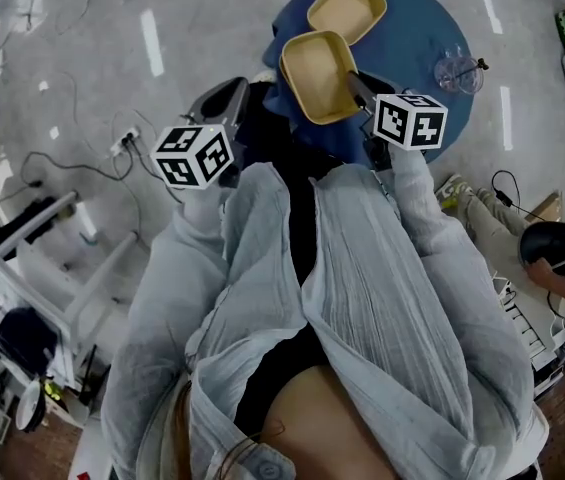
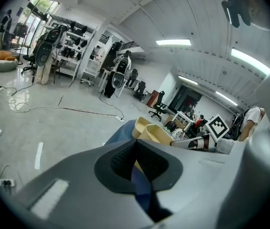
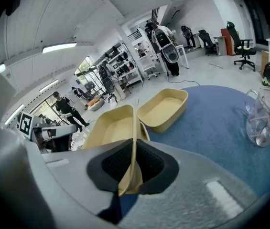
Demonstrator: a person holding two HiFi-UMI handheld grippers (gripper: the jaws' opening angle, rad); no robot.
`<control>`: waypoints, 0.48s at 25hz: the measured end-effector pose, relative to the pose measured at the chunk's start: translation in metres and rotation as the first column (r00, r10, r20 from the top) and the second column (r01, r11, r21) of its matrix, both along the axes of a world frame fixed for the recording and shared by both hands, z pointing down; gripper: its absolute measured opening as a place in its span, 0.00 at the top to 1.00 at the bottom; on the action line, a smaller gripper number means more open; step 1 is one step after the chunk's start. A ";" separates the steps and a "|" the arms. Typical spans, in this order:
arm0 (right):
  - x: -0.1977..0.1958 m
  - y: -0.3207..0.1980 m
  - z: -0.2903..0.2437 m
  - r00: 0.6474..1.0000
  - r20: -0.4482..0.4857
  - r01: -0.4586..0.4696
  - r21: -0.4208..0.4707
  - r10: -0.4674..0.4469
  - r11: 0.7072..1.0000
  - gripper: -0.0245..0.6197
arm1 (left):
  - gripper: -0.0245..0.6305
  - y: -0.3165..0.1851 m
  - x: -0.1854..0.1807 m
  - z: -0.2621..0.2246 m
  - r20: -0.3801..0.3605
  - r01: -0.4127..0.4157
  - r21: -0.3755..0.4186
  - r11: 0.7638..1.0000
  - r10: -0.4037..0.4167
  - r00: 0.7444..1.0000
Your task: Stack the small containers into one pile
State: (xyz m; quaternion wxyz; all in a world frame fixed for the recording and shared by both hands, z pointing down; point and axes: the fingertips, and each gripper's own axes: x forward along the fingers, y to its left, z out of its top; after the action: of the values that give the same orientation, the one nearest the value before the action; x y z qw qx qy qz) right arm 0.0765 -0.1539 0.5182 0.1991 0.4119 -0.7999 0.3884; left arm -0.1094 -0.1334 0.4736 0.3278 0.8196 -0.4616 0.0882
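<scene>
Two shallow yellow containers are in view over a round blue table (image 1: 442, 118). One container (image 1: 346, 8) (image 3: 163, 109) rests on the cloth at the far side. My right gripper (image 1: 354, 83) (image 3: 134, 163) is shut on the side wall of the other container (image 1: 317, 73) (image 3: 108, 128), which hangs tilted above the table's near edge. My left gripper (image 1: 232, 93) (image 2: 135, 159) is off the table's left edge, jaws closed with nothing between them. The left gripper view shows both containers (image 2: 156, 133) ahead, with the right gripper's marker cube (image 2: 218, 126) beyond.
A clear glass pitcher (image 1: 459, 70) (image 3: 264, 118) stands at the right of the table. Cables (image 1: 72, 158) trail over the grey floor on the left. White frames (image 1: 32, 258) and a seated person's legs (image 1: 492, 228) flank me.
</scene>
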 end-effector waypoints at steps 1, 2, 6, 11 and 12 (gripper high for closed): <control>-0.001 0.000 0.001 1.000 -0.009 0.015 0.000 -0.015 1.000 0.92 | 0.94 0.001 -0.001 0.001 0.001 0.002 -0.002 1.000 -0.002 1.000; -0.003 -0.001 0.003 0.999 -0.017 0.029 0.001 -0.029 1.000 0.92 | 0.94 0.002 -0.002 0.003 0.003 0.002 -0.004 1.000 -0.002 1.000; -0.007 -0.004 0.008 0.996 -0.033 0.084 0.000 -0.084 0.996 0.92 | 0.94 0.001 0.001 0.007 0.002 -0.003 -0.011 1.000 0.003 1.000; -0.010 -0.008 0.014 0.986 -0.063 0.156 -0.005 -0.156 0.988 0.92 | 0.94 -0.005 0.011 0.006 -0.002 -0.023 -0.007 1.000 0.023 1.000; -0.010 -0.008 0.015 0.985 -0.062 0.161 -0.009 -0.161 0.987 0.92 | 0.94 -0.006 0.012 0.005 -0.002 -0.026 -0.007 1.000 0.026 1.000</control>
State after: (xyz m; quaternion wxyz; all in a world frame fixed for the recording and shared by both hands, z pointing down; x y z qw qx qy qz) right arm 0.0670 -0.1620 0.5335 0.2556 0.3575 -0.8232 0.3595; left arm -0.0975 -0.1397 0.4791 0.3298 0.8245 -0.4503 0.0933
